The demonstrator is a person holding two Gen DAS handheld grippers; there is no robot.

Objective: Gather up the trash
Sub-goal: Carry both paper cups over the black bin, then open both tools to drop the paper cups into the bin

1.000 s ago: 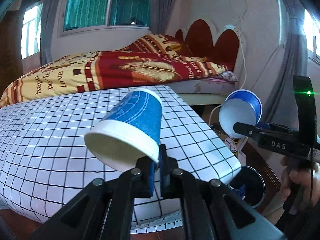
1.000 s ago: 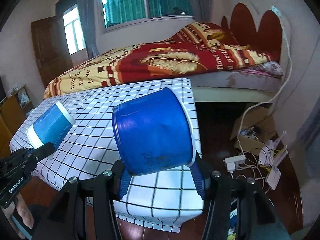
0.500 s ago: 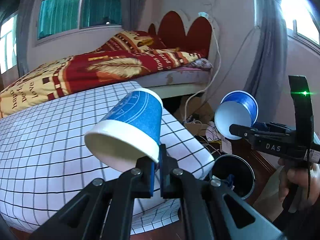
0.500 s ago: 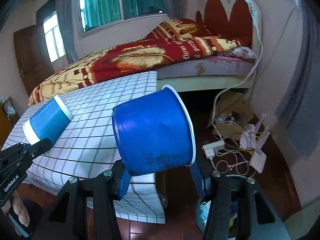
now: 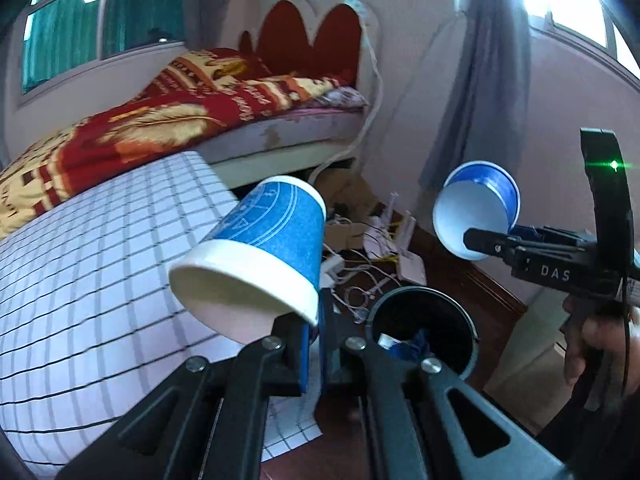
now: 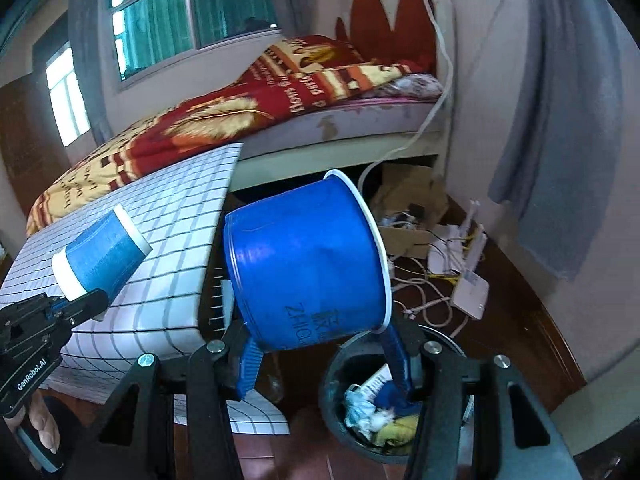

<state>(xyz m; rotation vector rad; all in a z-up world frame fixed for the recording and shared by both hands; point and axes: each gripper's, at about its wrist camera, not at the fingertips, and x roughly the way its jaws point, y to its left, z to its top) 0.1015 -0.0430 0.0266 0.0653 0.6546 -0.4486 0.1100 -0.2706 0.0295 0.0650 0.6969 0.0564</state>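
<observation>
My left gripper (image 5: 316,344) is shut on the rim of a blue paper cup (image 5: 260,256) with a white rim, held on its side above the table edge. My right gripper (image 6: 324,360) is shut on a blue plastic cup (image 6: 308,264), also on its side. A round black trash bin (image 6: 340,412) stands on the floor just below the right gripper, holding crumpled paper and wrappers. In the left wrist view the bin (image 5: 460,316) is right of my fingers, and the plastic cup (image 5: 476,212) hangs above and right of it.
A table with a white grid cloth (image 5: 100,272) is on the left. A bed with a red and yellow blanket (image 6: 256,116) lies behind. Cables, a power strip and a router (image 6: 464,280) litter the floor beside the bin.
Both grippers have swung right, off the table and toward the floor. The bin has come closer and now lies just under the right gripper. Both cups stay gripped.
</observation>
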